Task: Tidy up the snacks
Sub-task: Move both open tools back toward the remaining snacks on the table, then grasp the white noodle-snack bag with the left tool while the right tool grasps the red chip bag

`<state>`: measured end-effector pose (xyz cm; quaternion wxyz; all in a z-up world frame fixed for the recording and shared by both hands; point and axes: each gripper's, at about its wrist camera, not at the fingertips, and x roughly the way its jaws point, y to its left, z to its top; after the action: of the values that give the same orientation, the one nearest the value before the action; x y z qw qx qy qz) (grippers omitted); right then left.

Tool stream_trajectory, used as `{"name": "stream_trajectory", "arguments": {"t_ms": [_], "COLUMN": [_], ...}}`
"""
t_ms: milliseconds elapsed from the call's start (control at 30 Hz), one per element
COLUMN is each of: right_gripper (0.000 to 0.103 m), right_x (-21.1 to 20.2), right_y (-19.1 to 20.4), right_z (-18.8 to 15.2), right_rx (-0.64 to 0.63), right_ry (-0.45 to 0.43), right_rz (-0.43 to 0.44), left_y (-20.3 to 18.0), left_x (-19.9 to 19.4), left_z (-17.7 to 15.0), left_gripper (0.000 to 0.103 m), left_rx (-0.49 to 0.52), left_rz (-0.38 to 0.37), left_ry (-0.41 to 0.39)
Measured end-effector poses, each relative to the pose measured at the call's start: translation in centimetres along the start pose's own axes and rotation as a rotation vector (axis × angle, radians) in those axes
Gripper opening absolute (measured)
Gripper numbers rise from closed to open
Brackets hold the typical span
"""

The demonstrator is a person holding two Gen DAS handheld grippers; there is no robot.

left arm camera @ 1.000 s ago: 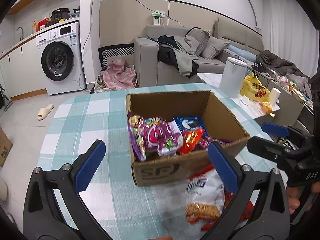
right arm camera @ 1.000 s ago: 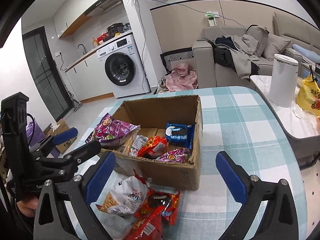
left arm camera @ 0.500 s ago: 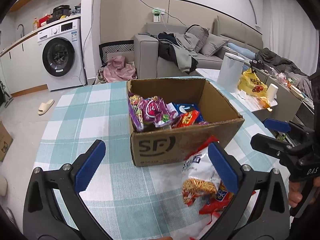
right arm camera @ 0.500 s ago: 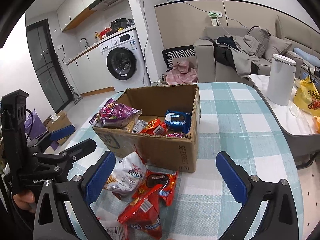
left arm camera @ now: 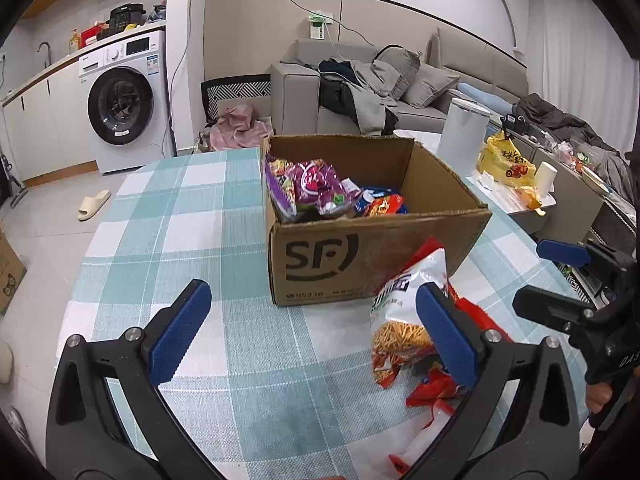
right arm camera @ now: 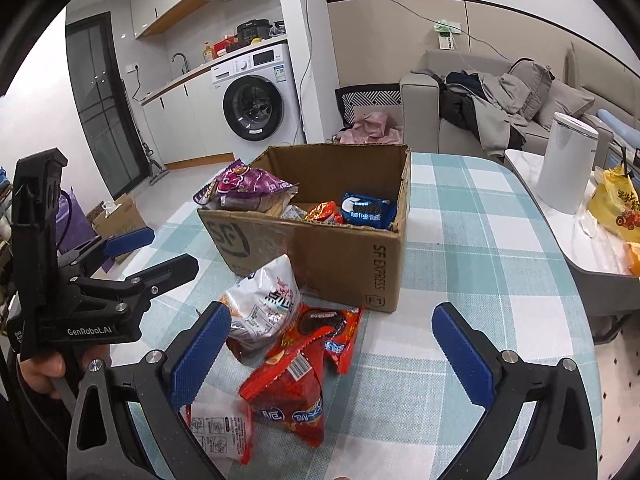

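A cardboard box [left arm camera: 360, 268] [right arm camera: 340, 256] stands on the checked table and holds a purple bag [left arm camera: 312, 188] [right arm camera: 248, 188], a blue cookie pack [right arm camera: 368, 210] and a red pack [right arm camera: 324, 212]. In front of it lie a white noodle snack bag [left arm camera: 404, 312] [right arm camera: 266, 304], a red cookie pack [right arm camera: 324, 328], a red bag [right arm camera: 292, 396] and a white-red pack [right arm camera: 218, 428]. My left gripper [left arm camera: 312, 336] is open and empty, left of the white bag. My right gripper [right arm camera: 332, 356] is open and empty above the loose packs.
The checked table [left arm camera: 192, 220] ends at a rounded edge on the right. A side table with a white bin [right arm camera: 568, 160] and a yellow bag [right arm camera: 616, 208] stands to the right. A sofa [left arm camera: 360, 92] and a washing machine [left arm camera: 124, 104] are behind.
Both grippers have pulled back and down from the box, so more of the loose packs in front of it shows. Both stay open.
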<state>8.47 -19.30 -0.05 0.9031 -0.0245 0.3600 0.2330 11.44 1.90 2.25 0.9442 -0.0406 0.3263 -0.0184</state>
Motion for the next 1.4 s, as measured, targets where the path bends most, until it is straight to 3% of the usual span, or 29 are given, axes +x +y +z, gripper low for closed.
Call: {"name": "stream_trajectory", "arguments": {"t_ms": [833,1133,1233,1400], "right_gripper": [0.103,0.102,0.1,0.084], "right_x": [4.9,6.5,7.0,7.1], "right_y": [0.9,0.0,-0.4,0.0], "right_z": [-3.3,-4.1,-4.2,-4.4], "right_rx": [-0.069,-0.034,-0.02,-0.031], "right_ry": [0.214,0.264,0.275,0.269], "right_rz": [0.057,0.096,0.121,0.157], "left_y": [-0.9,-1.5,-1.8,-2.5], "left_x": [1.4,1.4,1.2,1.6], "left_z": [-1.4,-1.6,-1.7,-2.0], "left_gripper": [0.102,0.102,0.102,0.102], "left_rx": [0.013,0.016,0.033,0.052], "left_rz": [-0.051,-0.09,-0.099,-0.112], "left_ry": [0.048,0.06,0.058,0.077]}}
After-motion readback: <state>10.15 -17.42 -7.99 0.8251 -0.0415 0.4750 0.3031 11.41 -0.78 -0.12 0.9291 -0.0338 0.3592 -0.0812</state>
